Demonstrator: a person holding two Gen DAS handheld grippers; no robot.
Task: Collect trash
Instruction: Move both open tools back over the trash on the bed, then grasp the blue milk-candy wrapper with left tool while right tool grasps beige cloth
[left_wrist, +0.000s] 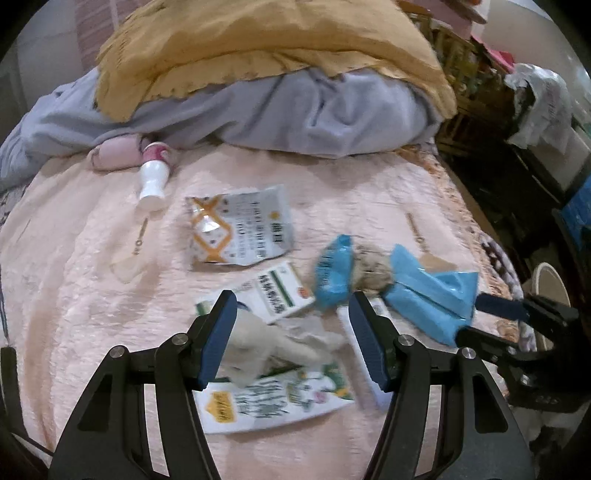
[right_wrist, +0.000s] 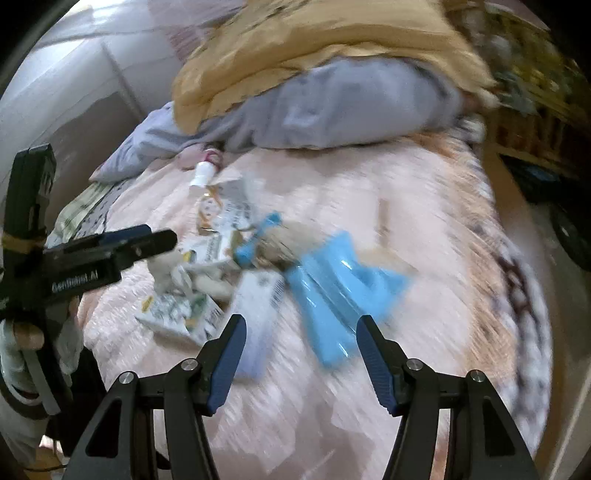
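Nearest me, my left gripper (left_wrist: 291, 314) stands released, jaws apart over a crumpled pale tissue (left_wrist: 266, 343) that lies on a green-printed packet (left_wrist: 273, 402), neither pad pressing it; my right gripper (right_wrist: 301, 338) is likewise unclenched, with the blue plastic wrapper (right_wrist: 332, 295) lying beneath its gap, though blur hides whether it touches; at twelve o'clock from the left tongs sit a small green-and-white box (left_wrist: 273, 295) and, further, a silver pouch (left_wrist: 240, 229); at eleven o'clock a white bottle (left_wrist: 153, 181) lies on the pink bedspread (left_wrist: 74, 277); beyond, grey and mustard bedding (left_wrist: 258, 74). I judge nothing collected yet; all the litter remains.
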